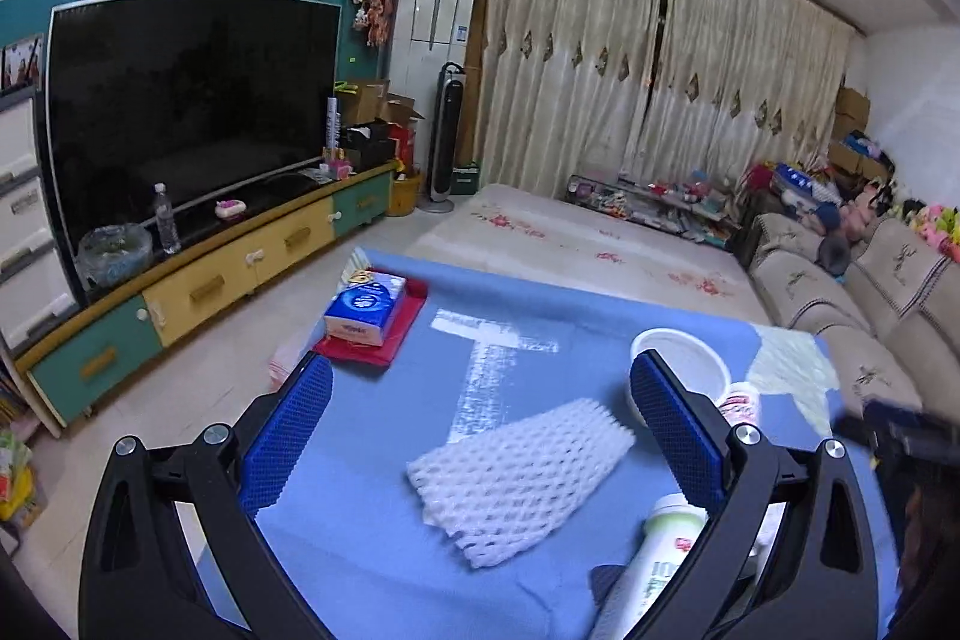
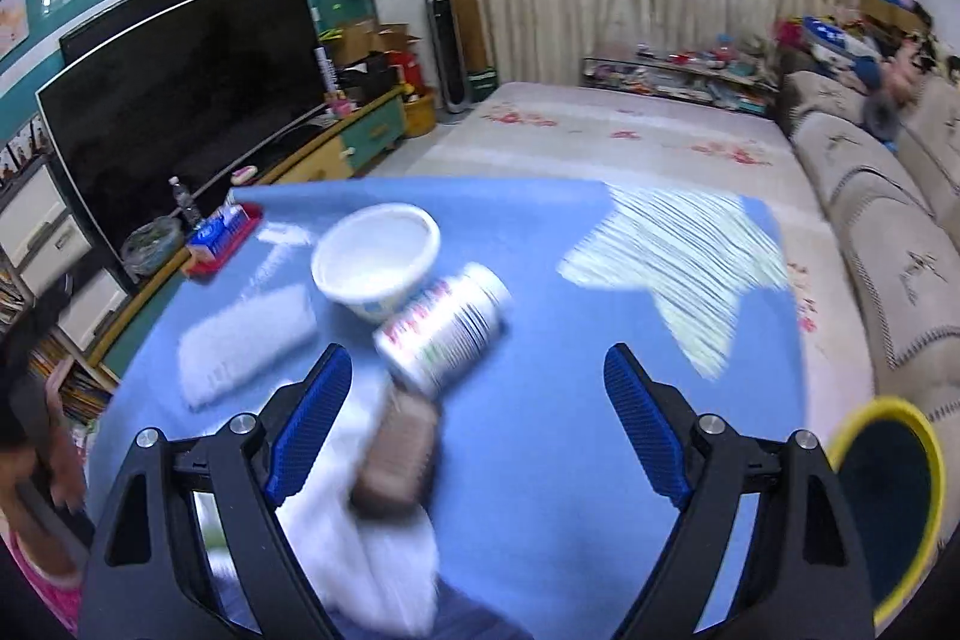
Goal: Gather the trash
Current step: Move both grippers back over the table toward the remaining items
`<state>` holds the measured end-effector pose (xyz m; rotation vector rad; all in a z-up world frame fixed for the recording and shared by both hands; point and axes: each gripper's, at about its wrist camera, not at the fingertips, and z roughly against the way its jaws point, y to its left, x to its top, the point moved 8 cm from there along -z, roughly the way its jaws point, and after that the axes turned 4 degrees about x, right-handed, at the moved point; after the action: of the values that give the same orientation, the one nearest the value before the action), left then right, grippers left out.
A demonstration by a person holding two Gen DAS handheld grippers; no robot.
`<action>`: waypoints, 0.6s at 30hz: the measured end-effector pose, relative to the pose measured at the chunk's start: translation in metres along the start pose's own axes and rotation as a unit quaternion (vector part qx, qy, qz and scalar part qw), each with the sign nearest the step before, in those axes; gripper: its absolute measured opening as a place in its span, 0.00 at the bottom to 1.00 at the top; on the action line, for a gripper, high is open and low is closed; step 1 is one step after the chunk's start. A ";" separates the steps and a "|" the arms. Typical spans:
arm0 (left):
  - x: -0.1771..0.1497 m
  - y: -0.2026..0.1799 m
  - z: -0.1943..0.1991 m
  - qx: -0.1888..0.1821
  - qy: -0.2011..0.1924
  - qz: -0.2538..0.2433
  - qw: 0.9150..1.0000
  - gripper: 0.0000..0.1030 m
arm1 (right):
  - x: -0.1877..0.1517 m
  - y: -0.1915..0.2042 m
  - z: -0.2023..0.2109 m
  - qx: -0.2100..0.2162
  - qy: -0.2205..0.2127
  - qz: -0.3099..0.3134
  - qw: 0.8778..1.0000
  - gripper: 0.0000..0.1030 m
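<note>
Trash lies on a blue-covered table (image 1: 384, 550). In the left wrist view a white foam net sleeve (image 1: 516, 478) lies between the fingers of my open, empty left gripper (image 1: 480, 430). A white bowl (image 1: 684, 358) and a small can (image 1: 741, 400) sit past its right finger, a white bottle (image 1: 654, 550) near it. In the blurred right wrist view my right gripper (image 2: 477, 424) is open and empty above the table (image 2: 540, 430). A lying can (image 2: 444, 328), the white bowl (image 2: 378, 262), the foam sleeve (image 2: 246, 343), a brown item (image 2: 396, 460) and white paper (image 2: 378, 550) lie ahead.
A tissue pack on a red tray (image 1: 375, 310) sits at the table's far left corner. A yellow-rimmed bin (image 2: 888, 508) stands at the right. A TV cabinet (image 1: 198, 292) runs along the left, a sofa (image 1: 858, 316) along the right, a floral mat (image 1: 576, 244) beyond.
</note>
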<state>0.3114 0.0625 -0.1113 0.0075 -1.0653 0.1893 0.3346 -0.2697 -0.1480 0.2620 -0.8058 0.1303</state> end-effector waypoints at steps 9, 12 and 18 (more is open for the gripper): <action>-0.010 -0.013 -0.006 0.013 0.004 -0.004 1.000 0.95 | 0.040 0.016 -0.085 -0.017 0.051 0.050 0.997 0.53; -0.015 -0.020 -0.014 0.006 0.017 -0.009 1.000 0.95 | 0.043 0.017 -0.107 -0.010 0.077 0.046 0.996 0.46; -0.023 -0.032 -0.021 -0.004 0.031 -0.020 0.999 0.95 | 0.045 0.022 -0.141 -0.024 0.112 0.056 0.992 0.36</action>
<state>0.3239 0.0292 -0.1393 0.0158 -1.0042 0.1485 0.4586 -0.2081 -0.2049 0.1527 -0.6002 0.2401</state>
